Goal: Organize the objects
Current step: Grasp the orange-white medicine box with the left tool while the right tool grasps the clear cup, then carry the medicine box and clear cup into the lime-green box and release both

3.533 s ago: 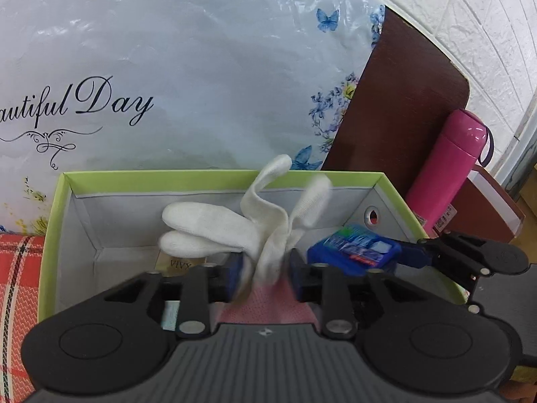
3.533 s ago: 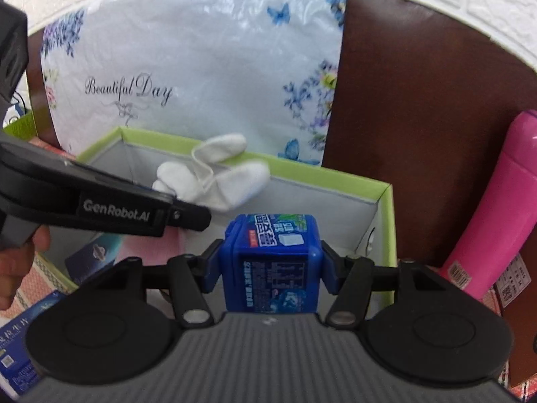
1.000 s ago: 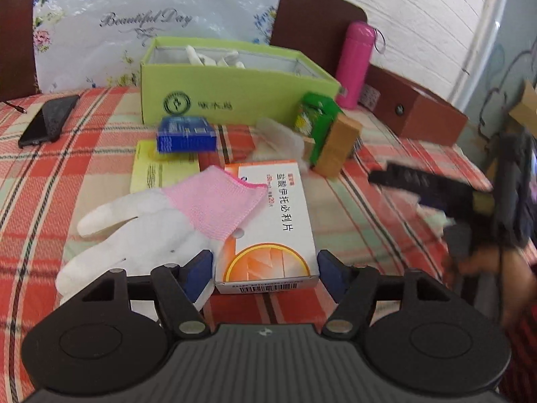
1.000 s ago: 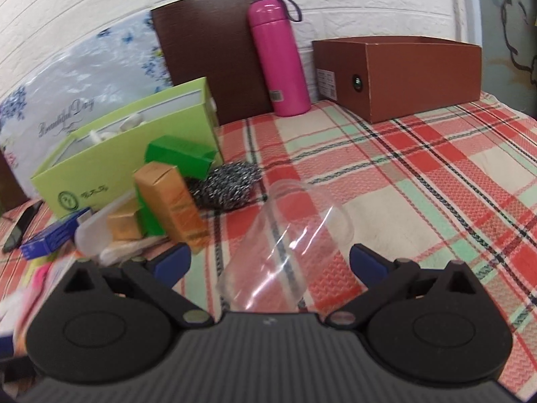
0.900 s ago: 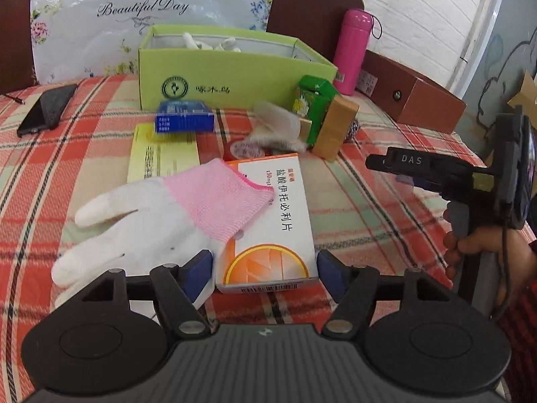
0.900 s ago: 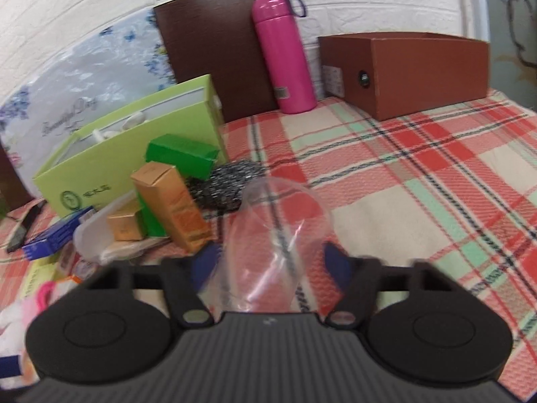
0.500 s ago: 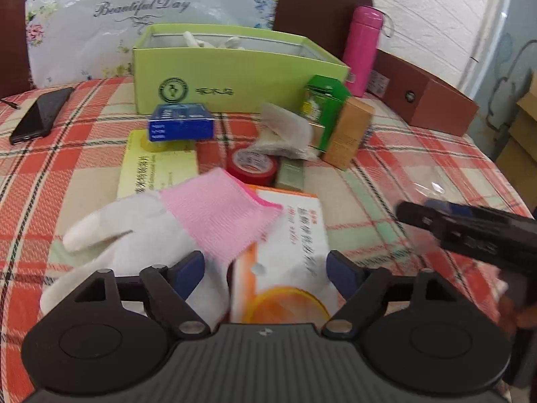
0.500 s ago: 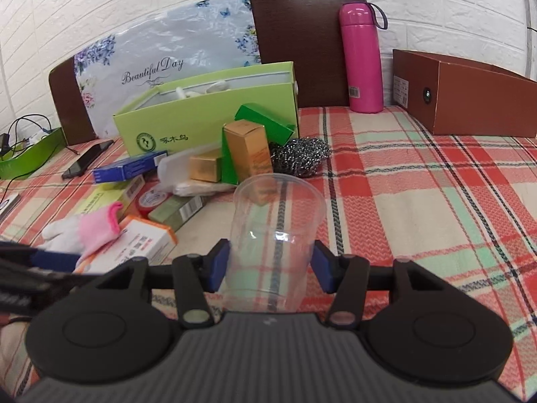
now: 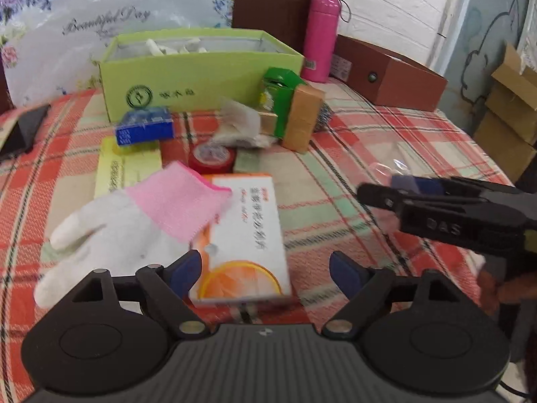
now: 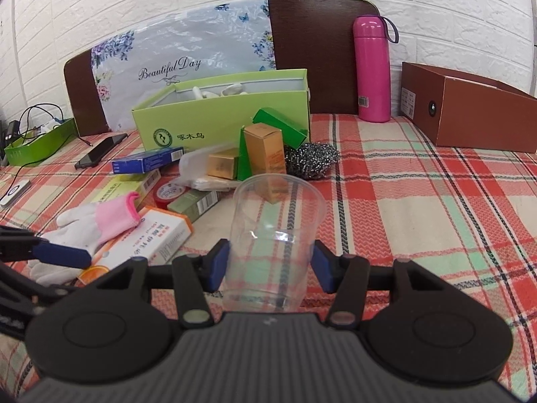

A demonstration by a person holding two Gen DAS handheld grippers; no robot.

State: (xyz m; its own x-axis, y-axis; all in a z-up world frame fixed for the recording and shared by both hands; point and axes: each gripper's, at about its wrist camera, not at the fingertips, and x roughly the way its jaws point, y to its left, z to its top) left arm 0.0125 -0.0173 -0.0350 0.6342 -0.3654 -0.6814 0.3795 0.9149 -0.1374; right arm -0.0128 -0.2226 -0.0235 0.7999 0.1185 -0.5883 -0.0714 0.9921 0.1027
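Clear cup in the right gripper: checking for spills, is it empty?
Empty: the tablecloth shows undistorted through the clear cup; nothing inside.

I read "Beautiful Day" in looping script on the flowered sheet (image 10: 188, 50) against the wall. The green box (image 10: 221, 117) carried a round logo and three Chinese characters — 啄木鸟 — on its front. On the side of my right gripper (image 9: 399, 183), seen from my left one, stood the letters "DAS". The white and orange carton (image 9: 248, 235) bore a column of Chinese print, too blurred for me to make out. The pink flask (image 10: 371, 67) had a barcode sticker and the brown box (image 10: 470, 114) a white label — neither was legible.
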